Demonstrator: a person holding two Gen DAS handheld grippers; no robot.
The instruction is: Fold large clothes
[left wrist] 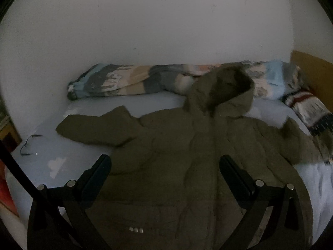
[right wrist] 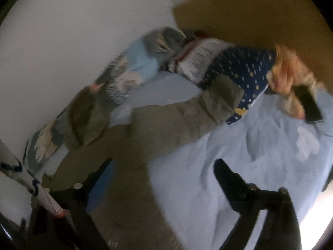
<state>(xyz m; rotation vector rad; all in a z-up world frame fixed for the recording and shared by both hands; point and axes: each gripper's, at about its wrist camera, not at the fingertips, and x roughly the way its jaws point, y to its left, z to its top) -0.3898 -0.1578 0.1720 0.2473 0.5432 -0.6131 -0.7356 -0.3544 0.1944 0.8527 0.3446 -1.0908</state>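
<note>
Lying flat on the bed, olive hooded jacket; sleeves spread.

We see a bed with a pale blue sheet against a white wall. A patterned duvet lies bunched along the far edge. At the right, near a tan headboard, lie a starry navy pillow and a dark phone. A thin cable rests at the left.

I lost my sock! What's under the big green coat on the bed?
The green coat lies spread flat on the pale blue sheet, which shows around it. Its hood leans on the patterned blanket. Anything beneath the coat is covered, so I cannot tell.
</note>
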